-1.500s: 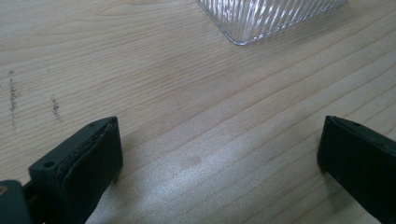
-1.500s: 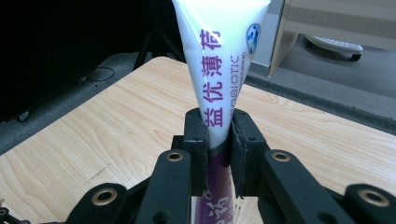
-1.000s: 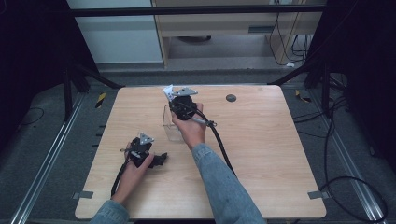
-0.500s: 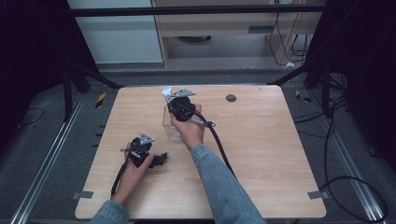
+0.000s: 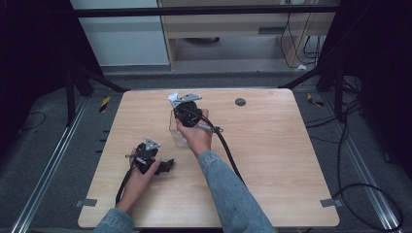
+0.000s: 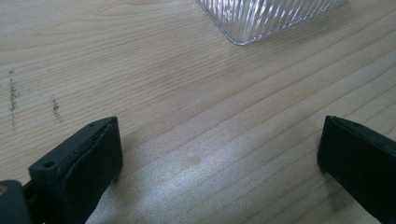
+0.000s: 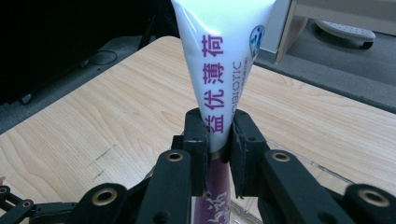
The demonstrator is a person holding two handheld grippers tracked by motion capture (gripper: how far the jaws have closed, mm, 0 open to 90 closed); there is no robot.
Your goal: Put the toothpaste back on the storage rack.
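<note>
A white toothpaste tube (image 7: 219, 79) with purple print stands upright, its flat crimped end on top. My right gripper (image 7: 218, 140) is shut on its narrow middle. In the high view that gripper (image 5: 186, 109) hovers over a clear ribbed cup (image 5: 177, 132) near the table's middle, and the tube's lower end reaches down into the cup. My left gripper (image 5: 164, 166) rests on the wood at the front left. Its jaws stand wide apart around bare table (image 6: 219, 154), with the cup's ribbed base (image 6: 266, 18) a short way ahead.
A small dark round disc (image 5: 240, 102) lies at the back of the wooden table (image 5: 272, 160). The right gripper's black cable (image 5: 227, 154) trails back along the sleeve. Grey tape tabs (image 5: 86, 202) mark the front corners; metal rails and cables run along the floor.
</note>
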